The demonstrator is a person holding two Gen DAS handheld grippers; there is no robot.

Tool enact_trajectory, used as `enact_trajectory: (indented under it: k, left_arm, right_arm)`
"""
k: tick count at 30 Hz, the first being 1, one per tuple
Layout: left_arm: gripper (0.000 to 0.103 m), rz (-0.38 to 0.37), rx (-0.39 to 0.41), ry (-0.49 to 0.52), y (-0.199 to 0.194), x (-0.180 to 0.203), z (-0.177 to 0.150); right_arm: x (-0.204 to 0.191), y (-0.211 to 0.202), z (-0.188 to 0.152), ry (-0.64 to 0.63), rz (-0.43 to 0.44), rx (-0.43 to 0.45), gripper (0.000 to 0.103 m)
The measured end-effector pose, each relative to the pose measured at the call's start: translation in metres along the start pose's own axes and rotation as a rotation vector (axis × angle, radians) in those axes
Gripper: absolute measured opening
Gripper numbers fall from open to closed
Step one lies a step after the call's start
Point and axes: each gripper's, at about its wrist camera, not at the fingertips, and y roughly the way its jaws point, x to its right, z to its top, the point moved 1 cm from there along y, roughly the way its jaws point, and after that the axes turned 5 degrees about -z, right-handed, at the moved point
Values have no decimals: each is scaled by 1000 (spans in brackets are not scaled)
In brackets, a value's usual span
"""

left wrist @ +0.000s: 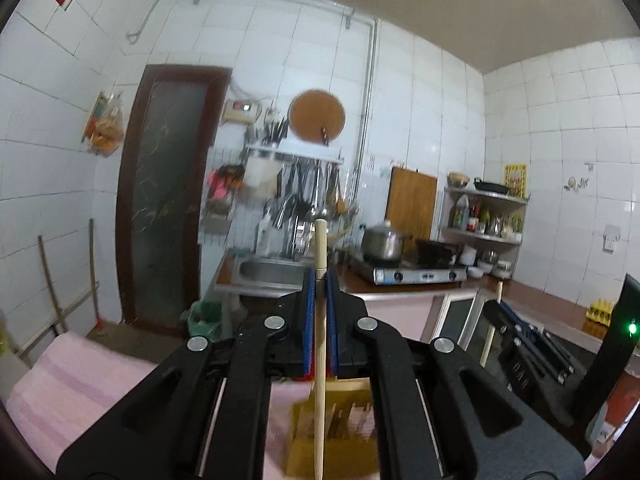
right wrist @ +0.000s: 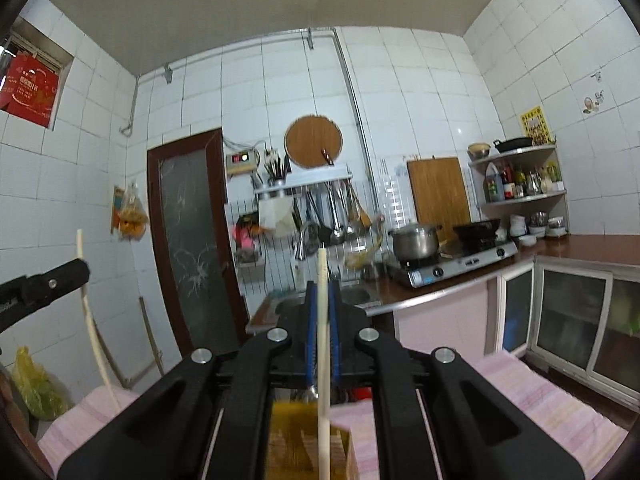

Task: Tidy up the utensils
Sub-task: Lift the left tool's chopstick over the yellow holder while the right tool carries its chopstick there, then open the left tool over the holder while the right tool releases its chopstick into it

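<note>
The left gripper (left wrist: pixel 320 280), a black two-fingered claw with blue pads, was closed tight on a pale, slender wooden chopstick (left wrist: pixel 319 360) that stood upright between its jaws, its blunt top poking above the fingertips and its lower length running down past the linkages. The right gripper (right wrist: pixel 323 292), built the same, was likewise clamped on a second pale wooden chopstick (right wrist: pixel 323 360), also held nearly vertical. Both claws pointed level, out across the kitchen toward the white-tiled wall.

Below each of them sat a yellowish wooden utensil box (left wrist: pixel 340 432) with divided slots, resting on a pink striped cloth (left wrist: pixel 80 392) that covered the table. The lower end of each chopstick hung in front of that box; whether the tips touched it I could not tell, the box being blurred.

From the right-hand view the left claw showed at the edge of the scene, its chopstick bowed by the lens. Beyond the table stood a steel sink (left wrist: pixel 272 270), a lidded steel pot (right wrist: pixel 414 240) on a gas stove (right wrist: pixel 460 260), a round wooden board (right wrist: pixel 313 142) hanging on the wall above a rack of ladles, and a dark-framed frosted glass door (right wrist: pixel 192 240).
</note>
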Motion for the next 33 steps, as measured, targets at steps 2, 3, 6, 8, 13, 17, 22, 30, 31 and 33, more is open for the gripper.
enact_trajectory:
  k: [2, 3, 6, 8, 13, 17, 22, 30, 31, 33]
  left_arm:
    - [4, -9, 6, -1, 19, 3, 1]
    - [4, -10, 8, -1, 29, 4, 0]
    - [4, -11, -1, 17, 60, 8, -13]
    - [4, -1, -13, 34, 83, 7, -31]
    - [4, 18, -110, 21, 125, -13, -82]
    - [4, 49, -175, 4, 135, -31, -111]
    - [25, 58, -214, -1, 119, -38, -104]
    - [98, 107, -188, -19, 25, -46, -62]
    - [98, 106, -202, -24, 18, -48, -62]
    - [98, 117, -231, -32, -1, -54, -65]
  right_arm:
    - [-1, 13, 1, 12, -1, 19, 6]
    - [0, 24, 2, 25, -2, 27, 6]
    - [2, 48, -4, 44, -2, 29, 6]
    - [2, 67, -14, 48, 1, 22, 6]
    - [3, 93, -50, 18, -5, -8, 6]
    - [6, 105, -78, 3, -7, -88, 6]
    - [5, 99, -86, -44, -3, -178, 7]
    - [16, 31, -60, -115, -107, -286, 68]
    - [18, 22, -60, -118, -113, -304, 70]
    - [23, 2, -67, -120, -126, -341, 77]
